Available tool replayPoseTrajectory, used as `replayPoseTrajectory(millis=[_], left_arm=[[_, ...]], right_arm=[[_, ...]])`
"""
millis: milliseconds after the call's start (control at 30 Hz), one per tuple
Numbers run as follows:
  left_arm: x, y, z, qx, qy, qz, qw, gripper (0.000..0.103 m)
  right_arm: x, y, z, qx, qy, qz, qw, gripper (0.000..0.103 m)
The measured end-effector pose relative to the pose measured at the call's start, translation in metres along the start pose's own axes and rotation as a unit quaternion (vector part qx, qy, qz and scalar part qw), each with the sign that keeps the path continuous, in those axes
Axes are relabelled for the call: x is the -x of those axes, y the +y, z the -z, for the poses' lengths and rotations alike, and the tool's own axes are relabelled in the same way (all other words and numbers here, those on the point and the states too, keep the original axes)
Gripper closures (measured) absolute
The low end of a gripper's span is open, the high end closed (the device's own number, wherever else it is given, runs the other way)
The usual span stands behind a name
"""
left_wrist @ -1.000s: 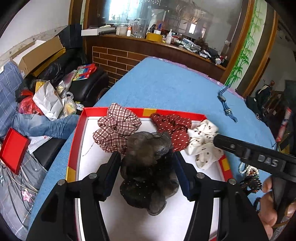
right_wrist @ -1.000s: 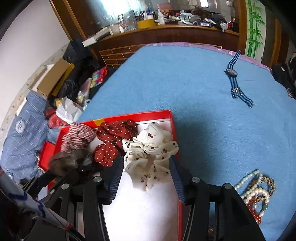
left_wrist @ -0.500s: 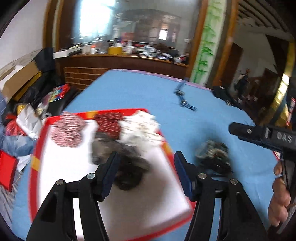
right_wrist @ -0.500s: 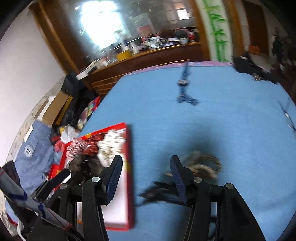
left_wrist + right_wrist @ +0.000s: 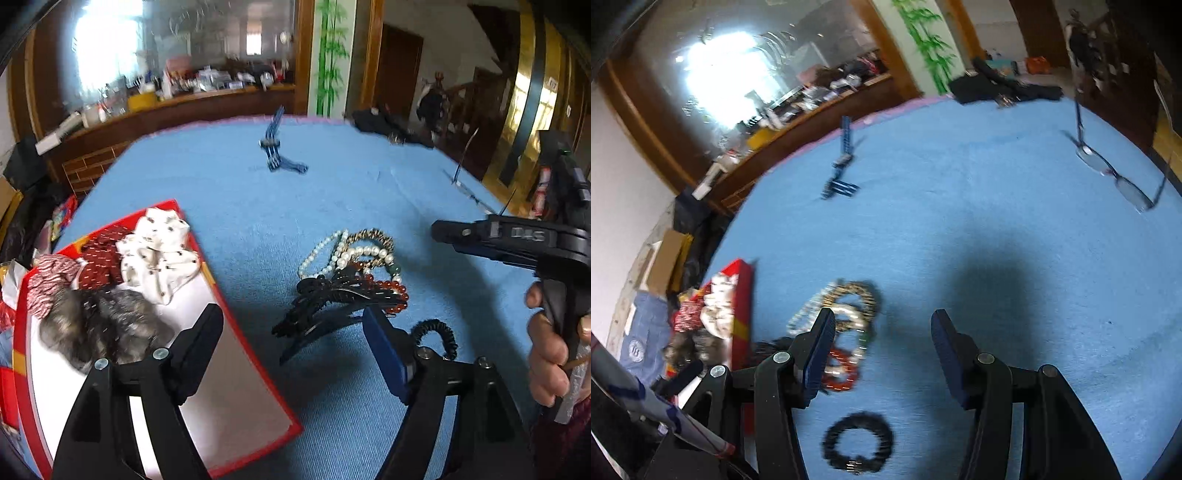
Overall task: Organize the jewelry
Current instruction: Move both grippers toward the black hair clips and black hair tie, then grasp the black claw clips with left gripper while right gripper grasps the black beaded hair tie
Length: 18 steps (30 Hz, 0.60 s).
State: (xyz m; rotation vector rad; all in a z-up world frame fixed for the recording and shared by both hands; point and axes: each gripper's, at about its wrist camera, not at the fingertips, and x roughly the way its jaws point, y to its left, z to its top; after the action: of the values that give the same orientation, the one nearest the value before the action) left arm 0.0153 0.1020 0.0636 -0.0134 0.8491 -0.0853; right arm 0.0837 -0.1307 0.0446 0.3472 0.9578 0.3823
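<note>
A red tray (image 5: pixel 255 373) with a white floor lies at the left and holds a white dotted scrunchie (image 5: pixel 159 251), a red dotted one (image 5: pixel 101 258), a plaid one (image 5: pixel 48 277) and a dark grey one (image 5: pixel 99 325). To its right on the blue cloth lie a pile of bead bracelets (image 5: pixel 354 254), a black claw clip (image 5: pixel 325 302) and a black spiral hair tie (image 5: pixel 436 336). My left gripper (image 5: pixel 291 321) hovers before the clip, its jaws opening and gripping nothing. My right gripper (image 5: pixel 882 325) is open and empty over bare cloth, right of the bracelets (image 5: pixel 846 306), with the hair tie (image 5: pixel 857 443) below it.
A blue striped watch (image 5: pixel 275 147) lies far back on the cloth and a pair of glasses (image 5: pixel 1115 177) at the far right. A dark bag (image 5: pixel 388 125) sits at the far edge. Boxes and bags crowd the floor left of the table. A hand (image 5: pixel 546 339) holds the right gripper's handle.
Both grippers swung right, from over the tray to the cloth by the bracelet pile. The dark scrunchie that sat between the left fingers now lies in the tray. The left jaws stand wider.
</note>
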Motion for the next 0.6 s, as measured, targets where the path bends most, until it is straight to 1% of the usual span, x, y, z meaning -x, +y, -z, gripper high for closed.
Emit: replayPoseTrajectory(millis=[67,100,200,300,400,500,600], left_arm=[[-0.009,0.000,-0.006,0.002,0.019,0.019,0.9996,0.027],[-0.014,-0.001,-0.009,0.004,0.026,0.028,0.9993,0.027],[-0.031,-0.003,-0.017,0.004,0.057,0.039,0.9976,0.027],[-0.045,-0.006,-0.020,0.013,0.075,0.055,0.9956,0.027],[-0.049,-0.010,-0.017,0.025,0.089,0.084,0.9921,0.027],[-0.044,-0.024,-0.007,0.002,0.093,0.087,0.9919,0.027],[-0.037,-0.039,0.004,-0.024,0.098,0.099,0.9900,0.027]], right_arm=[[0.000,-0.003,-0.001,-0.009,0.006,-0.018,1.000,0.045],[0.002,-0.004,-0.001,-0.009,0.005,-0.019,1.000,0.045],[0.006,-0.004,0.000,-0.006,-0.001,-0.016,1.000,0.045],[0.007,-0.006,-0.001,-0.012,-0.002,-0.022,1.000,0.045],[0.007,-0.007,-0.002,-0.012,-0.002,-0.018,1.000,0.045],[0.007,-0.009,-0.002,-0.018,-0.002,-0.020,1.000,0.045],[0.007,-0.010,-0.002,-0.022,-0.002,-0.021,1.000,0.045]])
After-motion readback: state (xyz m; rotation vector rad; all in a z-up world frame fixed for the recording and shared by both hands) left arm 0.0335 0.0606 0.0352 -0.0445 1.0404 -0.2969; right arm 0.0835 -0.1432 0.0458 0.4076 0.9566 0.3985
